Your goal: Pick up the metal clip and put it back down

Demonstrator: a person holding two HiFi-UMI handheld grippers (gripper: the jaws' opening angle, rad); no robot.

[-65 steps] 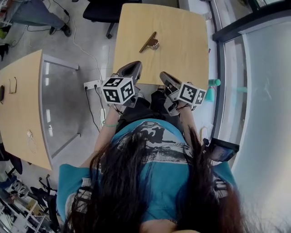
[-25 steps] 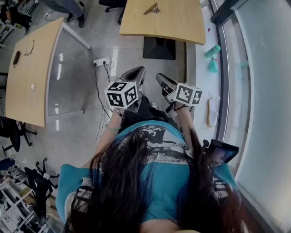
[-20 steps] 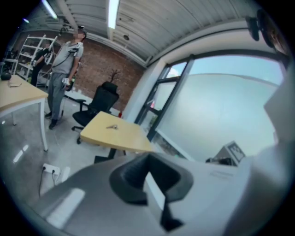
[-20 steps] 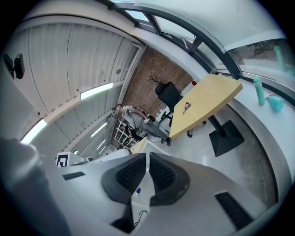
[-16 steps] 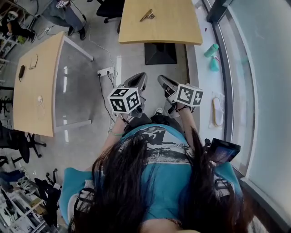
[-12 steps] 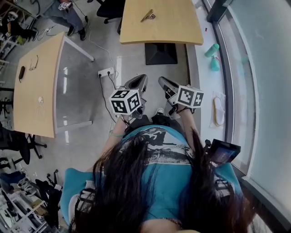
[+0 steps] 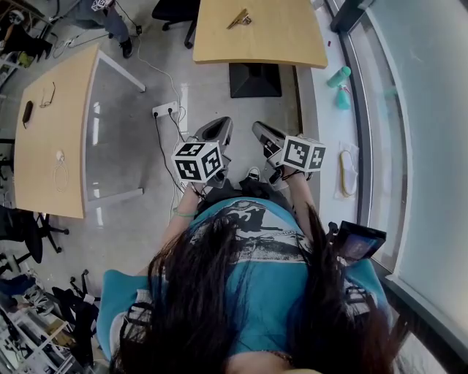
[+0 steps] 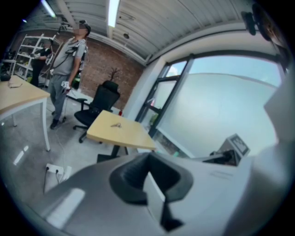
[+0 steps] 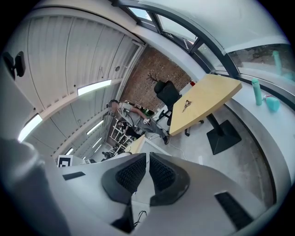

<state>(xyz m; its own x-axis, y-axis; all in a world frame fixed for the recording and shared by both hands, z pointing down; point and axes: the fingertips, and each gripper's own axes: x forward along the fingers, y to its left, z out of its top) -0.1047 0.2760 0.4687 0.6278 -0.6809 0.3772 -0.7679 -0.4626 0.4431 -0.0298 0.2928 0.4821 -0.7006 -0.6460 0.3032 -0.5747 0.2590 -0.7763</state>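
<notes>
Teal bottles (image 7: 338,76) by window; power strip (image 7: 164,110), seemingly, on floor.

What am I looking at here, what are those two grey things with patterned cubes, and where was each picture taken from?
No robot: a person holds two hand-worked tongs, the left tongs and the right tongs. One picture comes from a camera on the person's head, looking down; the other two from cameras riding on each tool, looking along its jaws. The metal clip lies on the wooden table, some way ahead. Both tongs look shut and hold nothing.
</notes>
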